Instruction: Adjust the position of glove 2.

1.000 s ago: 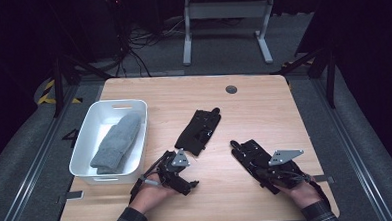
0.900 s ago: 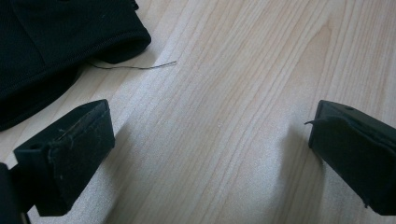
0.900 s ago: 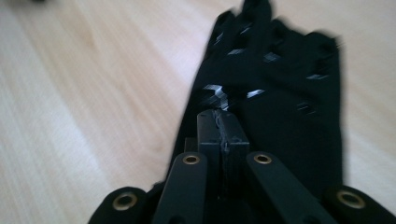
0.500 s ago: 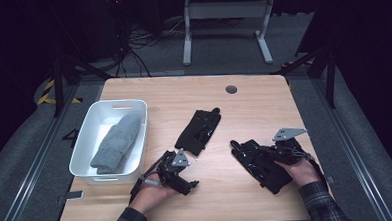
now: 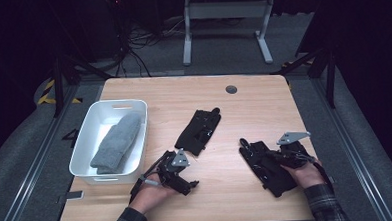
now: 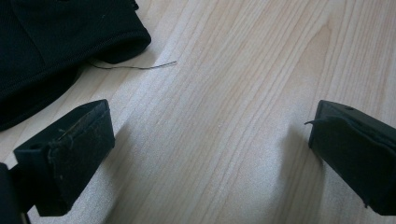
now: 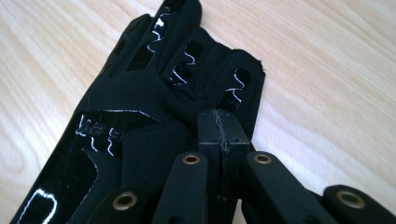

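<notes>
We see a black fingerless fabric glove [image 5: 266, 167] lying flat on the pale wooden worktop [image 5: 228, 199], at its near right. Our right gripper [image 7: 223, 128] rests on it, jaws pressed together on the cloth; we cannot tell whether any fabric is pinched between them. A second black glove [image 5: 199, 132] lies near the middle. Just before it sits our left gripper [image 6: 205, 149], its jaws wide apart over bare wood, holding nothing. Farther left, a white plastic tub [image 5: 88, 150] holds a folded grey sock [image 5: 116, 143].

Left jaws apart, right jaws together
</notes>
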A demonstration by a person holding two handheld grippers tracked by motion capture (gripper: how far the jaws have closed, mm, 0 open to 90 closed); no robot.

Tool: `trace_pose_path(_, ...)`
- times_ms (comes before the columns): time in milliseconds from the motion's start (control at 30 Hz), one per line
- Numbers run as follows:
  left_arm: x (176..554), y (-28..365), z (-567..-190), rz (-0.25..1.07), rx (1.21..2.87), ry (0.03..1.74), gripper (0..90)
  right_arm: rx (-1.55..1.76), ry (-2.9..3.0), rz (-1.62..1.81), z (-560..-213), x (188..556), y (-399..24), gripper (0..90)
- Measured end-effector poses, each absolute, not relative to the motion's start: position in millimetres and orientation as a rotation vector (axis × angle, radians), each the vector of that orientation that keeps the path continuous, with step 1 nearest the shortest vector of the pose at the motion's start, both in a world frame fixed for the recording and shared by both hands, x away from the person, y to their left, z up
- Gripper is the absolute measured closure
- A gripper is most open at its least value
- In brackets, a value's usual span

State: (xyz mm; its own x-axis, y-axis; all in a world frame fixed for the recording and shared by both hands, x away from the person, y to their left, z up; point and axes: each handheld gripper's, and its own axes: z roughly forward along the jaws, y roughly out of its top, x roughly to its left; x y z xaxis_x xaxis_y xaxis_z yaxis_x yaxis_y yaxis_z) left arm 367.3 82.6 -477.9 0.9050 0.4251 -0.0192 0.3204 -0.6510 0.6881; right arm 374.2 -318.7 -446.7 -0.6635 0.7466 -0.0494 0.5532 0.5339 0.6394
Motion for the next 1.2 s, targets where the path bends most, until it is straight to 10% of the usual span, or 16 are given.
trace_pose_path(1200,367.2,82.7,-477.9,0.185,2.331,0.529,0.6,0.991,2.495,0.973,-441.5,319.7,-318.0,85.1)
